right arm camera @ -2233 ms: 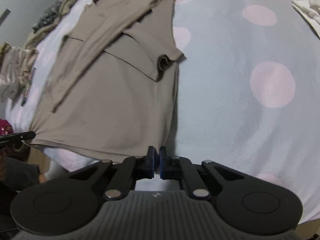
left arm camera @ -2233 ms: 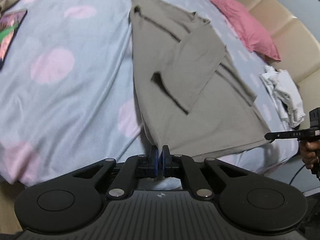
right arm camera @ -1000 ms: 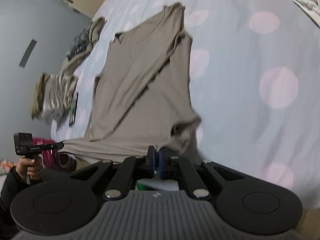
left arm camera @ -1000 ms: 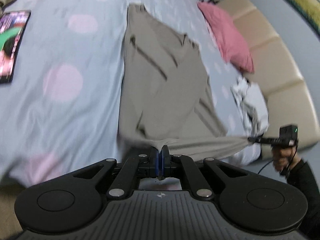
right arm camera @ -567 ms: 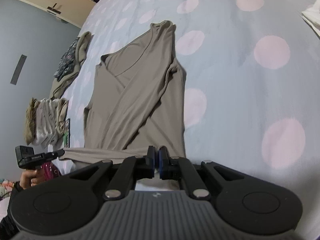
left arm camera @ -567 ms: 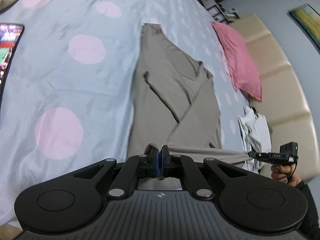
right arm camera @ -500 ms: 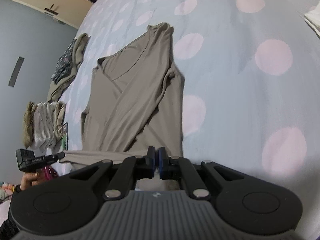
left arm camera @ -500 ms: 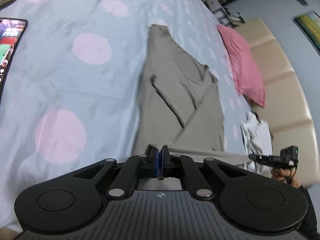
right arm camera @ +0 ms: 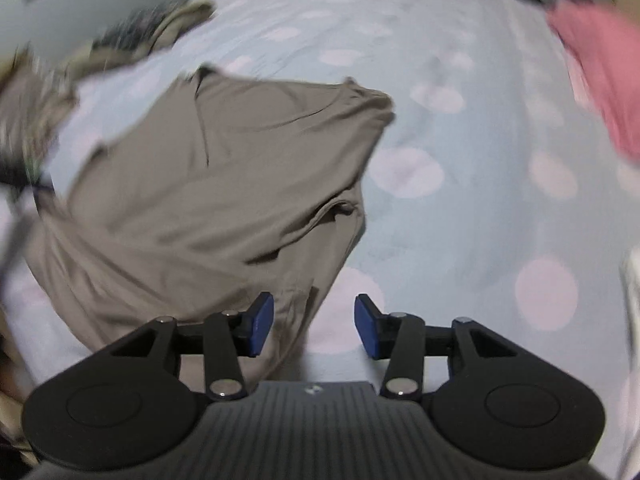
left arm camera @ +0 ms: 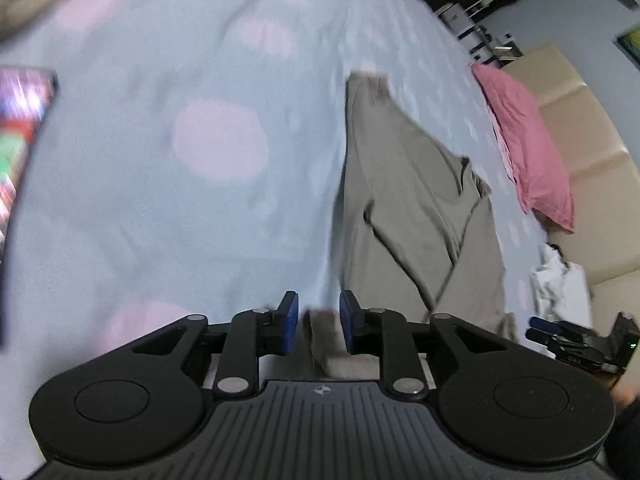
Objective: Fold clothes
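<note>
Shirt [right arm camera: 208, 184] lay centre-left on bed [right arm camera: 460, 216], sleeves crossed, blurred. Left gripper [left arm camera: 319, 322] had just opened, hem corner loose between pads, unpinched. Right gripper [right arm camera: 314, 328] had just opened wide, shirt edge by left pad [right arm camera: 260, 324]. Pink pillow [left arm camera: 528, 144] upper right.

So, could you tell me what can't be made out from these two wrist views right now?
- Left wrist: the shirt hem, hidden behind the left gripper; the flat object at the left edge, cut off and blurred.
- Right wrist: the clothes pile top left, smeared by motion; the shirt's near edge, under the right gripper.
</note>
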Motion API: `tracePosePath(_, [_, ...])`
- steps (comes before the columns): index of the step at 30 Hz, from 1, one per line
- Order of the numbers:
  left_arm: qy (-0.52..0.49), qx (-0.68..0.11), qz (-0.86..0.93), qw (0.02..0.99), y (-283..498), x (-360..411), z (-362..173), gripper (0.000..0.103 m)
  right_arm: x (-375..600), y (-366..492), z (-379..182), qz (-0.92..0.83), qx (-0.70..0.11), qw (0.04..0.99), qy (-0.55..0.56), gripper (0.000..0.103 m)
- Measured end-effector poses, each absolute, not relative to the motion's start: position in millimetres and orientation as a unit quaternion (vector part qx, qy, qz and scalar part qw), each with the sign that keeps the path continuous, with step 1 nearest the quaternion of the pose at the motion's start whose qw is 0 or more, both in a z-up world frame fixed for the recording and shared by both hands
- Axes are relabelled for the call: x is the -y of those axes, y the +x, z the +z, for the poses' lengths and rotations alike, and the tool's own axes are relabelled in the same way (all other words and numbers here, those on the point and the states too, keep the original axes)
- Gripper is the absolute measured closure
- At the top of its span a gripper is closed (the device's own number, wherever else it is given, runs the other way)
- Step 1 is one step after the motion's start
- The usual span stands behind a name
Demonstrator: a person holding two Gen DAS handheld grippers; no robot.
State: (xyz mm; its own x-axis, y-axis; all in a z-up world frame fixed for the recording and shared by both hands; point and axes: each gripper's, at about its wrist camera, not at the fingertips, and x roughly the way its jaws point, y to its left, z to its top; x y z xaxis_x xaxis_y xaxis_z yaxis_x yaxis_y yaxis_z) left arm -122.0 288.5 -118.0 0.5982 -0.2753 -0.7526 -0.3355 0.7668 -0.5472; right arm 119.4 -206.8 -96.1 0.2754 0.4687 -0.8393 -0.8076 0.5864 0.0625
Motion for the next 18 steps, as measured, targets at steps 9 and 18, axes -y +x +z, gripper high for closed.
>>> tracePosePath(9, [-0.127, -0.453, 0.003, 0.882, -139, -218, -82, 0.071, 177, 88, -85, 0.434, -0.367, 0.770, -0.290, 0.054])
tracePosePath(18, [0.034, -0.335, -0.059, 0.940, -151, -131, -92, 0.049, 141, 29, -67, 0.474, -0.365, 0.745, -0.294, 0.051])
